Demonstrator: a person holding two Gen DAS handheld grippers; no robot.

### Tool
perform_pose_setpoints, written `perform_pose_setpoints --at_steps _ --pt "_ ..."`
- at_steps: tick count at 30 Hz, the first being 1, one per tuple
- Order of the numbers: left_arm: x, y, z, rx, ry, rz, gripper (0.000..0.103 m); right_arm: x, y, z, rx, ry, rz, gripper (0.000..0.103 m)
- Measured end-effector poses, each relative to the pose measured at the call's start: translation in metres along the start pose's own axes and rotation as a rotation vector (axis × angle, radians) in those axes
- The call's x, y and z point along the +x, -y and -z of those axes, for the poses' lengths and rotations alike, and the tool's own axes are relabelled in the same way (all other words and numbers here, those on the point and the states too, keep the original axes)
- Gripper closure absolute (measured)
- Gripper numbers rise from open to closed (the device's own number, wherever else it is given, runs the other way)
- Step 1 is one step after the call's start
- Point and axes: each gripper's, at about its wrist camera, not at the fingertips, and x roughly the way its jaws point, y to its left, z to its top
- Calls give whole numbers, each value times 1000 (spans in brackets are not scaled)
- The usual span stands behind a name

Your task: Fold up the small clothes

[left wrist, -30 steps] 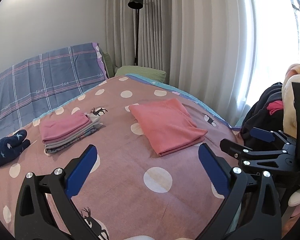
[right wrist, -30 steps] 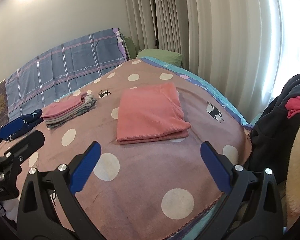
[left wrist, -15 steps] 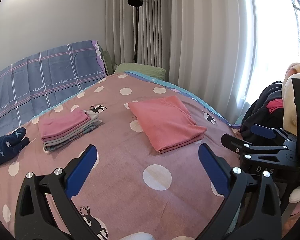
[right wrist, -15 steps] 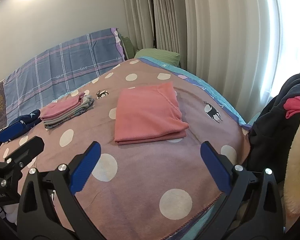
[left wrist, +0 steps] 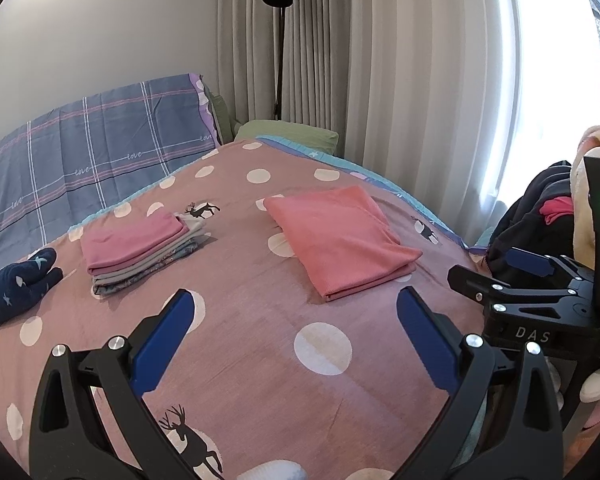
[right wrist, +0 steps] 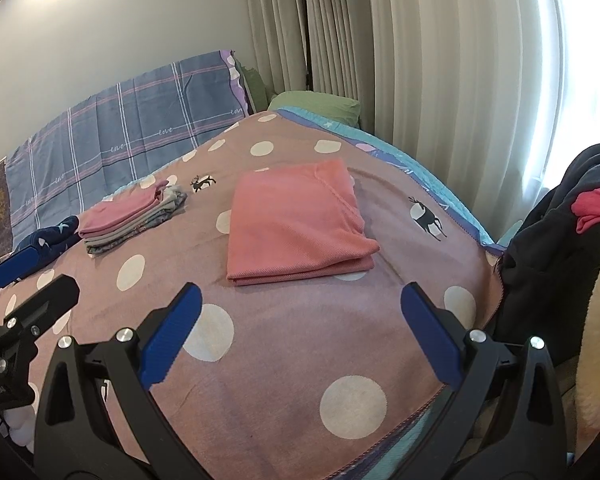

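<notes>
A dusty-pink bedspread (right wrist: 284,352) with white polka dots and dark reindeer carries a coral-pink folded cloth (right wrist: 296,220). The far-left stack (right wrist: 134,220) is pink over grey. The navy garment (left wrist: 16,286) has pale stars; the pillow (right wrist: 132,136) is blue plaid.

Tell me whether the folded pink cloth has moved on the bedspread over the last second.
No. The folded pink cloth keeps its place beside the deer print; only the cameras shifted.

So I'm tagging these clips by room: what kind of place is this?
Most likely a home bedroom: a bed under a polka-dot bedspread, a green pillow at its head, and a floor lamp against long curtains.
</notes>
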Motion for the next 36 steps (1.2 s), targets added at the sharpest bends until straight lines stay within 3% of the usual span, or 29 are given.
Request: perform_pose_setpoints --at_steps 21,36 --pt "-13 -16 9 -22 2 -42 2 0 -14 5 -31 -12 -8 2" --pt "-21 -15 14 -25 -4 -24 1 -10 -16 9 -33 -2 -6 2"
